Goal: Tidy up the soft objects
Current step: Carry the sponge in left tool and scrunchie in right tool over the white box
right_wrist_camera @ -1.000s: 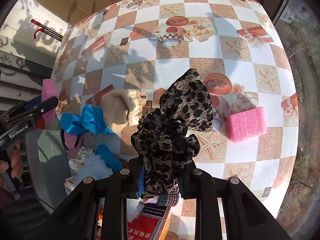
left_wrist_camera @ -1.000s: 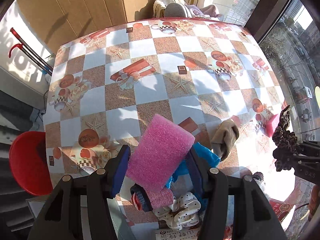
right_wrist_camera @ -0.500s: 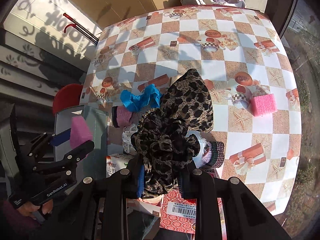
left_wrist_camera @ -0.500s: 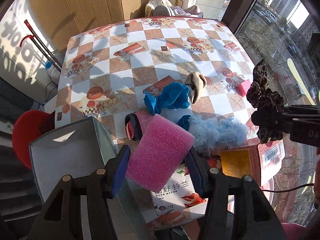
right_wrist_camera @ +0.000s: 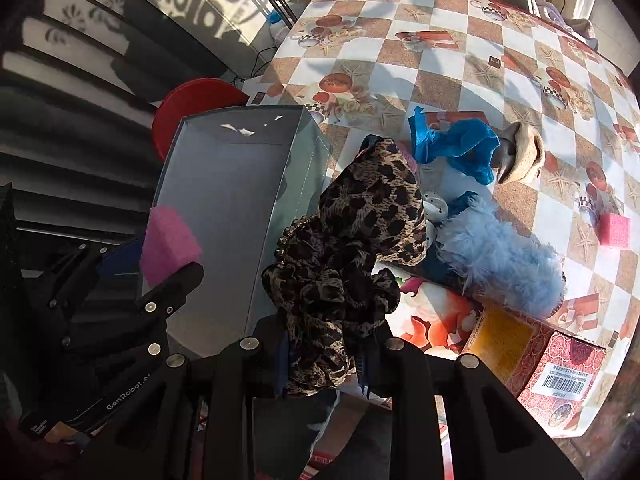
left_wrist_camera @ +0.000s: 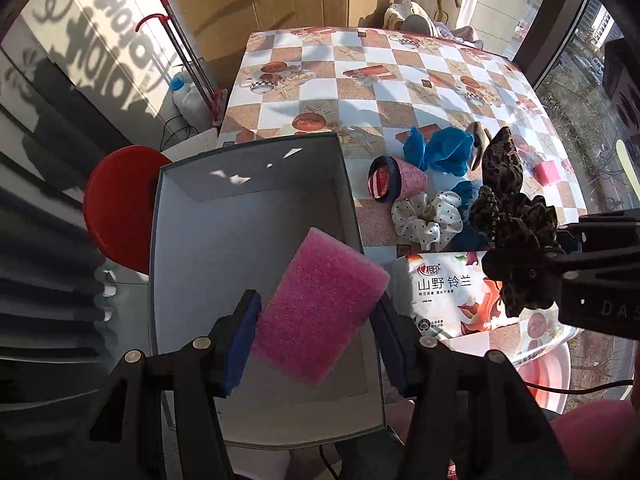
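Pink foam sponge (left_wrist_camera: 320,306) | light, squashy | left claw (left_wrist_camera: 316,334) clamps its sides | right claw (right_wrist_camera: 324,354) pinches leopard scrunchie (right_wrist_camera: 352,248) | over grey box (left_wrist_camera: 256,200)

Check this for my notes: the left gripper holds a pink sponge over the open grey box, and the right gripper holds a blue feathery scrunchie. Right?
Not quite. The right gripper holds a leopard-print scrunchie, as the right wrist view shows; the blue feathery one lies on the table. The left gripper does hold the pink sponge over the open grey box.
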Available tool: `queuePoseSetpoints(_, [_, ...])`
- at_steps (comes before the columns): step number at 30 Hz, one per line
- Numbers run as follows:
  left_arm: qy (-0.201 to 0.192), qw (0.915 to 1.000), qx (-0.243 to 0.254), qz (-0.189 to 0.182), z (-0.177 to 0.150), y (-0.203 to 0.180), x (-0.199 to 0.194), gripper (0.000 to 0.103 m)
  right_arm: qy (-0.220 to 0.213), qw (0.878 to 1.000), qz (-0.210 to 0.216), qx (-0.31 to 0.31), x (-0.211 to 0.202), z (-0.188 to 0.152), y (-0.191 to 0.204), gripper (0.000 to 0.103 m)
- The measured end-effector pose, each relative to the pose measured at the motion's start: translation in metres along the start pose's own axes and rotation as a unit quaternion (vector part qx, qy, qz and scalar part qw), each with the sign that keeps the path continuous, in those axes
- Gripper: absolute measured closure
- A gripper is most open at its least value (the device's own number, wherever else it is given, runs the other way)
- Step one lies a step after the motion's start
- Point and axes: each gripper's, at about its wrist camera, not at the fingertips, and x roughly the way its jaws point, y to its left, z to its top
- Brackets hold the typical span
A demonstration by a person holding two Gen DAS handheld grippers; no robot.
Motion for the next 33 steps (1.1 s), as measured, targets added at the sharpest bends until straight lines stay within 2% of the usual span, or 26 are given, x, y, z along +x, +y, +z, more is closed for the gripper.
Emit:
queuePoseSetpoints(7, [0.008,0.999,-0.044,0.003,-0.018,0.031,0.002,0.043,0.021,0.997,-0.008,-0.07,0.014,0.008,0.045,0.076])
queuePoseSetpoints(16, [0.019,0.9962,-0.085,0.002,-0.034,0.057,0.01,0.043,0.038,0.992,-0.02,-0.119,0.028,0.008,0.08,0.076])
queuePoseSetpoints(23, [0.029,0.9941,-0.105,0.001,-0.042,0.068,0.02,0.043,0.049,0.991,-0.024,-0.126,0.036,0.007,0.085,0.076])
queuePoseSetpoints(33, [0.047,0.9915,-0.121,-0.005,-0.048,0.077,0.037,0.043,0.043,0.991,-0.032,-0.124,0.04,0.024,0.086,0.076])
